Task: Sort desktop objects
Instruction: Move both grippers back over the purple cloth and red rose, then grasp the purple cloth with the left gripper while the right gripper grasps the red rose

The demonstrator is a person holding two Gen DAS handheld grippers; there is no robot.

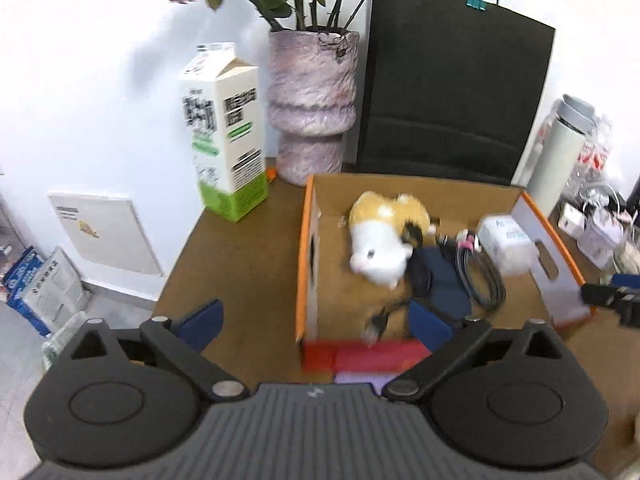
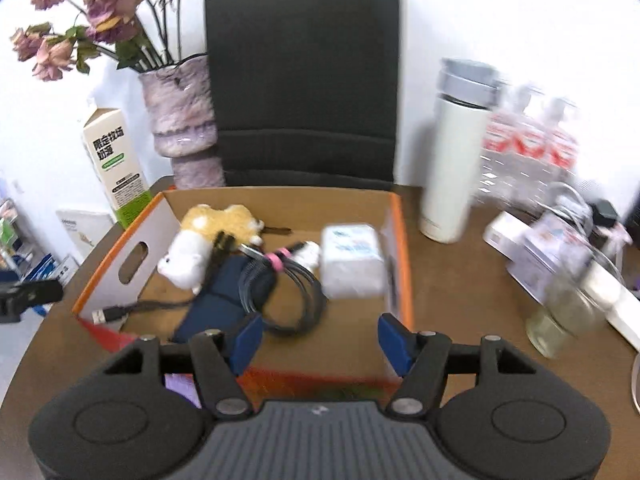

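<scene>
Hovering both grippers at the near edge of the cardboard box (image 2: 280,196), you're between picks. Left gripper (image 1: 316,320) and right gripper (image 2: 320,340) have fingers spread wide, nothing held. Box already holds plush toy (image 2: 208,236), coiled cable (image 2: 288,288), dark pouch (image 2: 216,304) and tissue pack (image 2: 352,260). Next pick is prob. on your right: glass jar (image 2: 568,312) w/ other clutter, too blurred to name. White thermos (image 2: 452,168) stands just beside the box, so swing round it. Milk carton (image 1: 224,132), vase (image 1: 312,108) & black bag (image 2: 304,80) line the table's back.
</scene>
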